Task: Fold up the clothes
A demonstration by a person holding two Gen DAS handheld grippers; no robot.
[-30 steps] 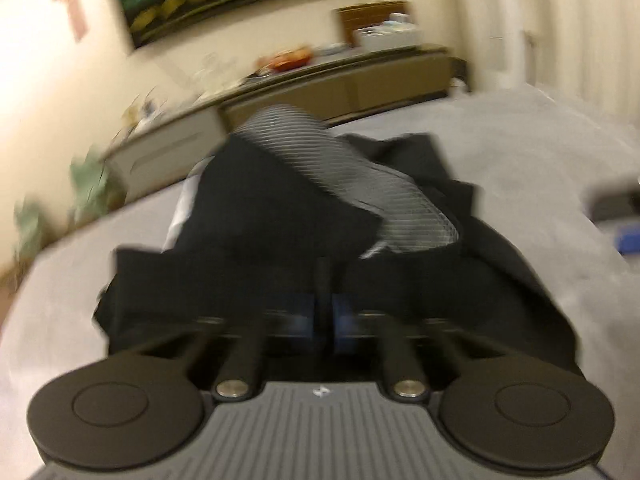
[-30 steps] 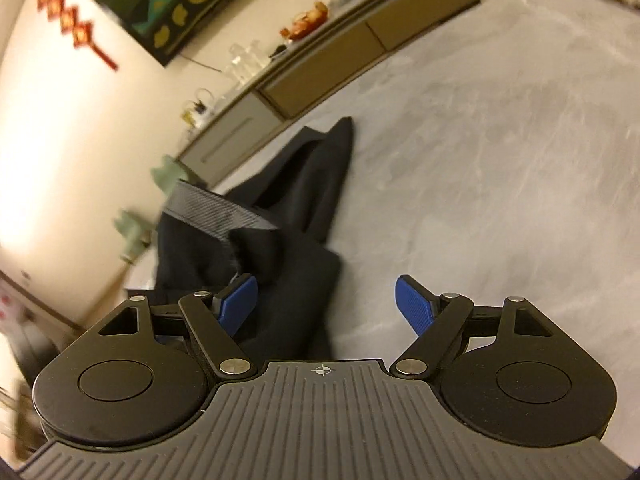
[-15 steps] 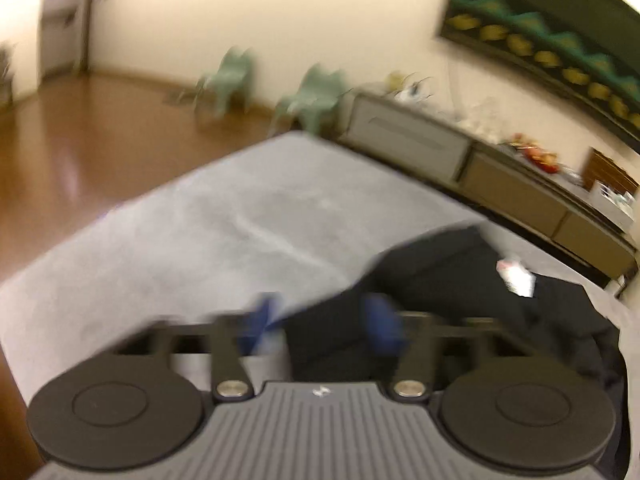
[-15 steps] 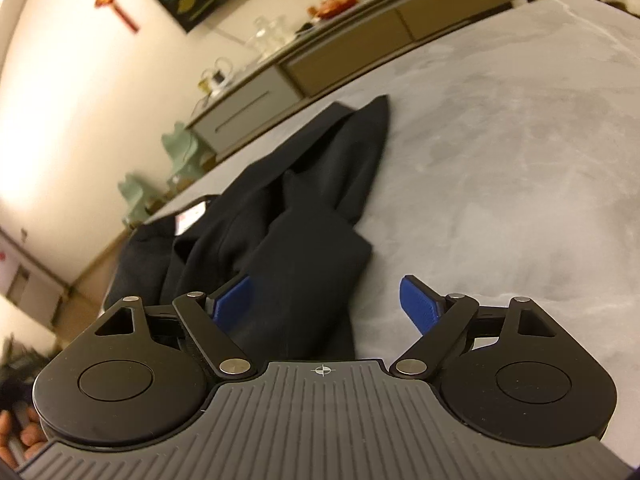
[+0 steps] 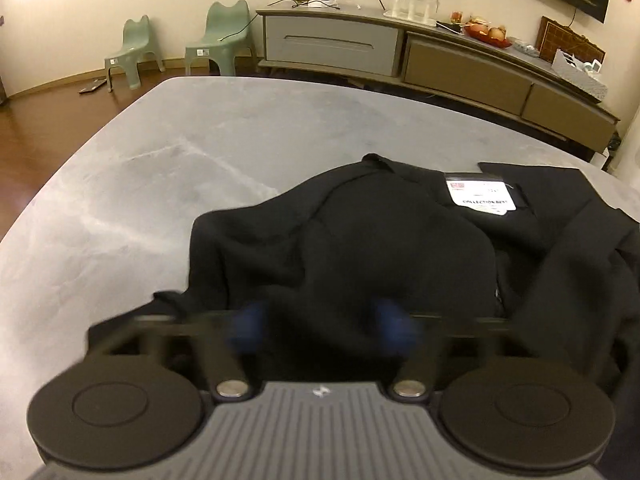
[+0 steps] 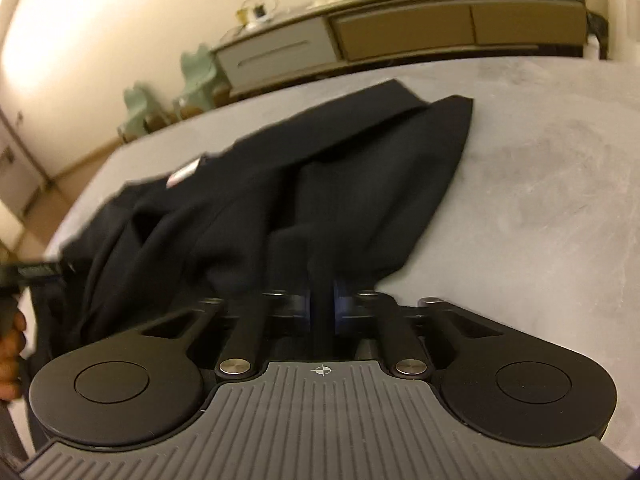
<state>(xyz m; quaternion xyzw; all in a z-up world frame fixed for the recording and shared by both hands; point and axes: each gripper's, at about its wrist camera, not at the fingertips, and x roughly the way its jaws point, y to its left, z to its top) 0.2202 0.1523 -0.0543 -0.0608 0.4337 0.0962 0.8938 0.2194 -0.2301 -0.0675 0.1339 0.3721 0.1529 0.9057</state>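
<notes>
Jaws of the right gripper [image 6: 322, 306] are pressed together on a pinched ridge of the black garment [image 6: 304, 184], at the hem nearest the camera. Jaws of the left gripper [image 5: 322, 326] stand well apart, blurred, with the blue pads [image 5: 245, 326] on either side of a raised hump of the same cloth; whether they touch it I cannot tell.

That garment [image 5: 384, 240] lies crumpled on the grey bench [image 5: 168, 168], spread from the near edge toward the middle. A white label [image 5: 480, 197] sits on the cloth beyond the hump, toward the far side. Past the bench, a low sideboard [image 5: 420, 60] runs along the wall, with two green stools [image 5: 180, 46] beside its end. At the edge of the right wrist view, beside the garment, a person's hand [image 6: 10, 344] holds a dark handle.
</notes>
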